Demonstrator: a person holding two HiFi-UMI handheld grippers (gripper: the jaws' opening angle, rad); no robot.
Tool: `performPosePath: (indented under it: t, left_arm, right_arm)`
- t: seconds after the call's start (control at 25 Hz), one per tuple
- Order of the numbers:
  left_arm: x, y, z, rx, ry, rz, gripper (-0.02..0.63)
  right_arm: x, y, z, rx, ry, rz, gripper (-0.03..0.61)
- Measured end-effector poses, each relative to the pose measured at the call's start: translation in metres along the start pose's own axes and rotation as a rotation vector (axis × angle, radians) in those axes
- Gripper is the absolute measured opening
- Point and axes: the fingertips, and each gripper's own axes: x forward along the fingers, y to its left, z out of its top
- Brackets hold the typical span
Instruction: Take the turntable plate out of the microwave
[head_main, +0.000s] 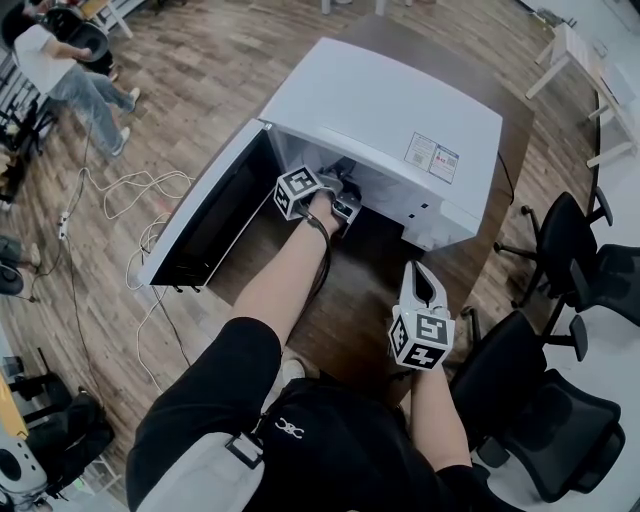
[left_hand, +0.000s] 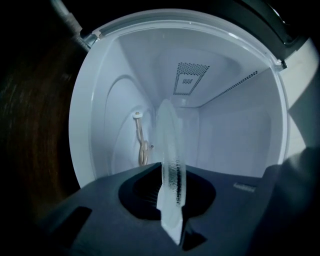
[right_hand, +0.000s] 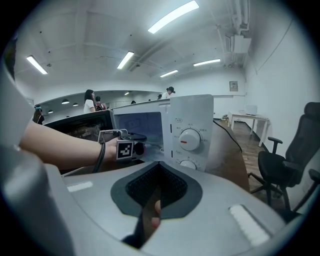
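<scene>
Inside the open microwave (head_main: 390, 110), the left gripper (left_hand: 170, 202) has its jaws clamped on the rim of the glass turntable plate (left_hand: 169, 145), which is seen edge-on within the white cavity. The right gripper (head_main: 421, 275) hangs over the tabletop (head_main: 350, 300) in front of the microwave, its jaws pressed together with nothing between them.

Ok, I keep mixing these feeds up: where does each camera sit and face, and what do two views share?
Head view: on the person's head, facing steeply down at the microwave; shows both forearms, left hand-held gripper and right hand-held gripper.
Left gripper view: rides that hand-held gripper, facing into the cavity; its jaws clamp the turntable plate.
Right gripper view: rides that hand-held gripper, facing the dials; shut jaws, left forearm show.
Shared, head and right gripper views: left forearm.
</scene>
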Motion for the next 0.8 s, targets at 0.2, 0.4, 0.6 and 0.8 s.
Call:
performPosePath:
  t: [0.2,0.4,0.6,0.8]
  left_arm:
    - [-0.004,-0.009,0.001,0.021,-0.004,-0.04,0.034]
    - [-0.016,-0.022,0.001,0.011,-0.003,-0.09,0.032]
    - [-0.035,-0.034,-0.006,0.041,0.016,-0.092,0.034]
    - [-0.066,-0.036,-0.014,0.029,0.016,-0.081,0.034]
  right_arm:
    - [-0.002,-0.002,0.002,-0.006,-0.006,-0.004,0.009]
    - [-0.003,0.004,0.003,-0.005,-0.012,0.004,0.009]
    - [-0.009,0.019,0.006,-0.009,-0.028,0.022,0.009]
    - [-0.022,0.036,0.011,-0.011,-0.053,0.04,0.009]
